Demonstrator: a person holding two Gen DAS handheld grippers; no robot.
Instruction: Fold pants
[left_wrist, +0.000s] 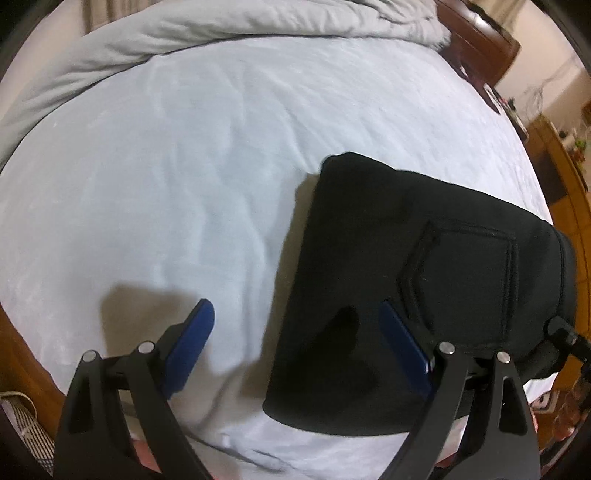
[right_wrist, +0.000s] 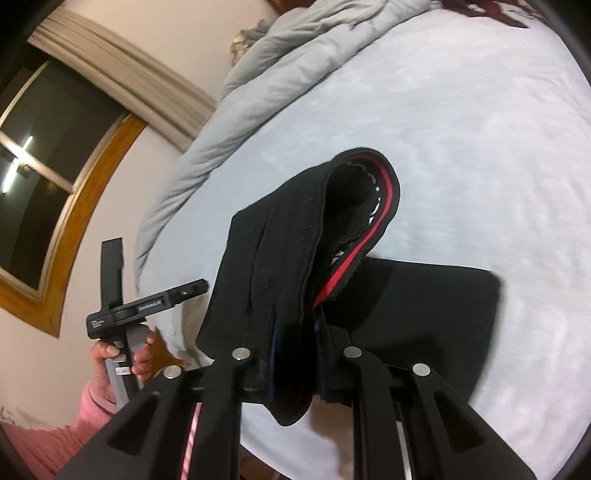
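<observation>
The black pants (left_wrist: 406, 280) lie folded on the pale blue bed sheet (left_wrist: 166, 166), back pocket up, at the right of the left wrist view. My left gripper (left_wrist: 299, 328) is open and empty, its right blue pad over the pants' near edge, its left pad over bare sheet. My right gripper (right_wrist: 295, 347) is shut on the waistband end of the pants (right_wrist: 295, 236), lifted above the flat folded part (right_wrist: 436, 306); a red stripe shows inside the waistband. The left gripper also shows in the right wrist view (right_wrist: 110, 258), held by a hand.
A rumpled grey duvet (left_wrist: 221, 22) lies along the far side of the bed. A wooden headboard (left_wrist: 484, 40) and a wooden cabinet (left_wrist: 554, 166) stand at the right. A window with a wooden frame (right_wrist: 55, 177) is on the wall at the left.
</observation>
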